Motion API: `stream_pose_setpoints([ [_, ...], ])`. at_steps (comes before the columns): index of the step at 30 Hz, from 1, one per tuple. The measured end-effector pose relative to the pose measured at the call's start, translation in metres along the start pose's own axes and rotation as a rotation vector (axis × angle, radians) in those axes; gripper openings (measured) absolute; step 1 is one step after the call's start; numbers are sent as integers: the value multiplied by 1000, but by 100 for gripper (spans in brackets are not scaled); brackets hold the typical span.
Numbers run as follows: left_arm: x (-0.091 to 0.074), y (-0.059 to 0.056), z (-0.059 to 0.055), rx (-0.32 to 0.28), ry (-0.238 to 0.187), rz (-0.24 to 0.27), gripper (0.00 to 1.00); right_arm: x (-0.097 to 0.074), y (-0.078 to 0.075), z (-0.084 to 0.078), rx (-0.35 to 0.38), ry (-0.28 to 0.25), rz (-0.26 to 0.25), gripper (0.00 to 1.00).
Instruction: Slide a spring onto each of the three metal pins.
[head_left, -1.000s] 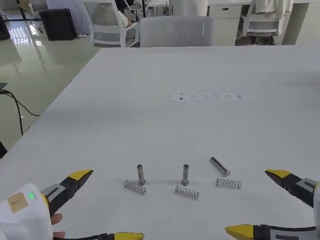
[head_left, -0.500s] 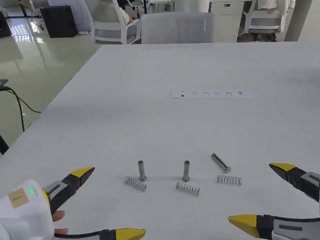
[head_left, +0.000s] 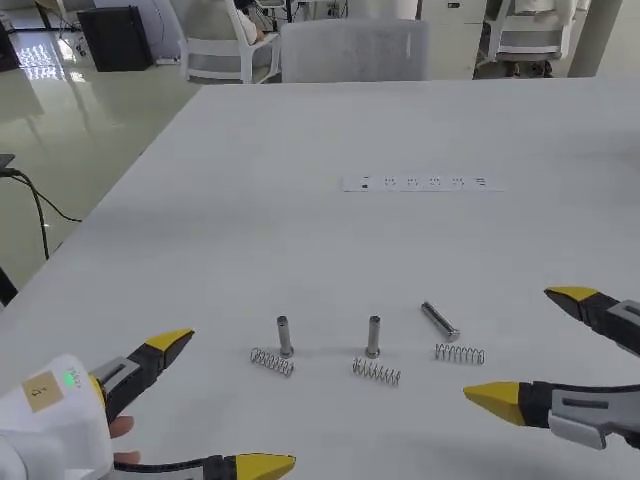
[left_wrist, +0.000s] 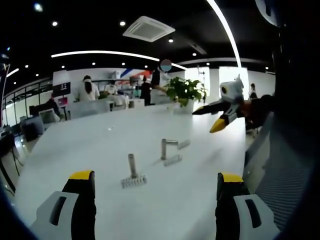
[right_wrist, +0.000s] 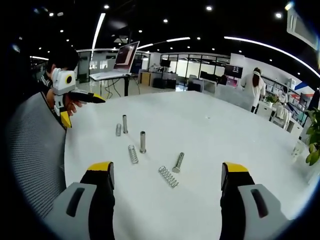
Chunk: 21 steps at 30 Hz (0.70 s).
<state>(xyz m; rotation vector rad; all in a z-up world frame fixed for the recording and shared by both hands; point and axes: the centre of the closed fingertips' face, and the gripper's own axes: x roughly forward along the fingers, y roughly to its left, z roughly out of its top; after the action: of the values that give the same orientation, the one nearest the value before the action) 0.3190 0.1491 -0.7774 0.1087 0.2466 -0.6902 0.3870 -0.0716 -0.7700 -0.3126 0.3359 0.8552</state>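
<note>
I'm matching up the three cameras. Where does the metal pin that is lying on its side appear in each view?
Head view: lying pin, lower right of centre.
Left gripper view: lying pin near centre, farthest pin.
Right gripper view: lying pin below centre, nearest pin.
Shared landmark: the spring beside it.

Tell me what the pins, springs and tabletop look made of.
Pins: likely steel, smooth grey with a bright sheen. Springs: thin coiled metal wire, silvery glints. Tabletop: matte white, probably laminate or painted board; the look leaves it open.
</note>
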Motion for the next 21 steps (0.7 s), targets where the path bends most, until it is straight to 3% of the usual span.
stream_pose_setpoints([
  [8,0,1,0,0,-3,2,98,16,-12,17,-42,17,12,85],
  [21,-1,3,1,0,-8,12,98,41,-24,18,-50,120,21,72],
])
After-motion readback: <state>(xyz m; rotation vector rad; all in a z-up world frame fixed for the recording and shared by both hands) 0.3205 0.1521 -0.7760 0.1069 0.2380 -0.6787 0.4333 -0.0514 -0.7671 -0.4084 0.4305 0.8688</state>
